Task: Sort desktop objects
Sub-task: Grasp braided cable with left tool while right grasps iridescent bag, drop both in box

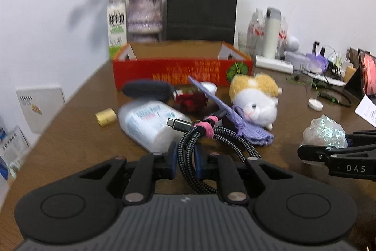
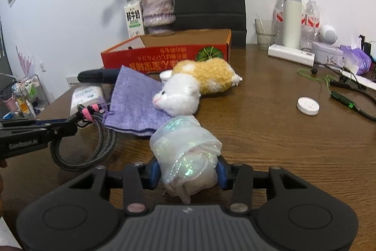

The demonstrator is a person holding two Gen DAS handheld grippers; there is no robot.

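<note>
- Left view: left gripper [image 1: 185, 160] is squeezed tight on the cable [image 1: 206, 147], likely to lift the whole loop at once. Box [image 1: 183, 72] sits behind the pile with its top open, a good spot to drop things. Bare table [image 1: 70, 133] lies to the left.
- Right view: right gripper [image 2: 189, 172] hugs the shiny cloth [image 2: 185, 152] near the table's front. Plush [image 2: 195, 88] and towel [image 2: 134, 102] lie just ahead. Table to the right is mostly bare.

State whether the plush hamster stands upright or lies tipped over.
Tipped over: the plush hamster lies on its side on the table.
</note>
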